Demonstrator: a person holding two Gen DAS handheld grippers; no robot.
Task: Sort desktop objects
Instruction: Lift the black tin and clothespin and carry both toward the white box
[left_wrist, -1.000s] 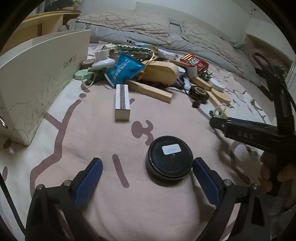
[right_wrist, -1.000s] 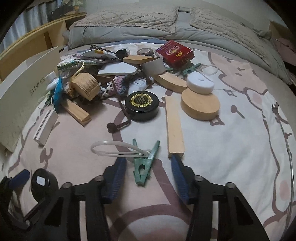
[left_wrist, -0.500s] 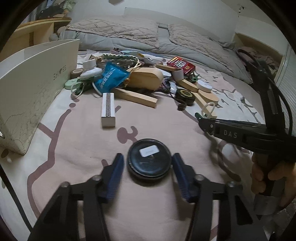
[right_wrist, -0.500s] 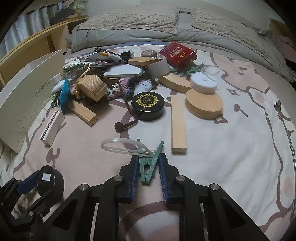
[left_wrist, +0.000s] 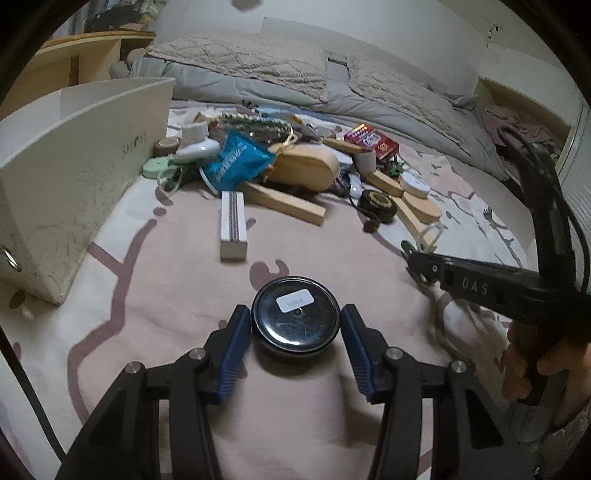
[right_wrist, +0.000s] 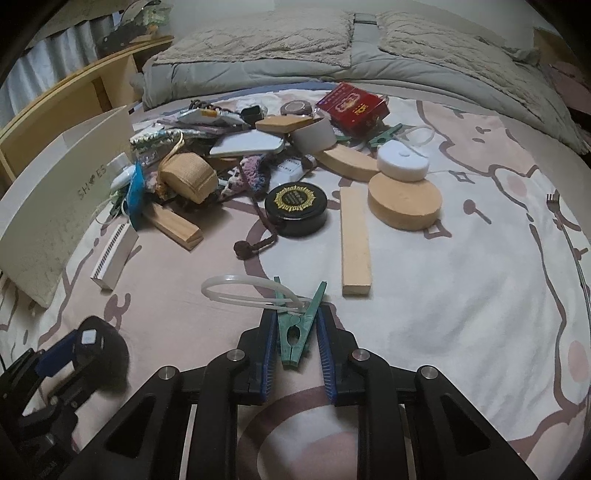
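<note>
My left gripper (left_wrist: 295, 321) is shut on a round black tin (left_wrist: 295, 317) with a white label; its blue pads touch the tin's sides, and the tin rests on the pink blanket. The tin also shows at the lower left of the right wrist view (right_wrist: 96, 343). My right gripper (right_wrist: 295, 332) is shut on a green clothespin (right_wrist: 297, 325) that carries a white plastic loop (right_wrist: 243, 291). The right gripper shows in the left wrist view (left_wrist: 424, 266) at the right.
A cream shoe box (left_wrist: 66, 166) stands at the left. A pile of objects lies ahead: blue packet (left_wrist: 236, 162), wooden blocks (right_wrist: 354, 240), black gold-topped tin (right_wrist: 297, 210), cork disc (right_wrist: 404, 203), red box (right_wrist: 352, 103), white strip box (left_wrist: 232, 225). Grey bedding (right_wrist: 295, 44) lies behind.
Both grippers closed: the left one from wide open onto the black tin, the right one onto the green clothespin. Both moved slightly forward.
</note>
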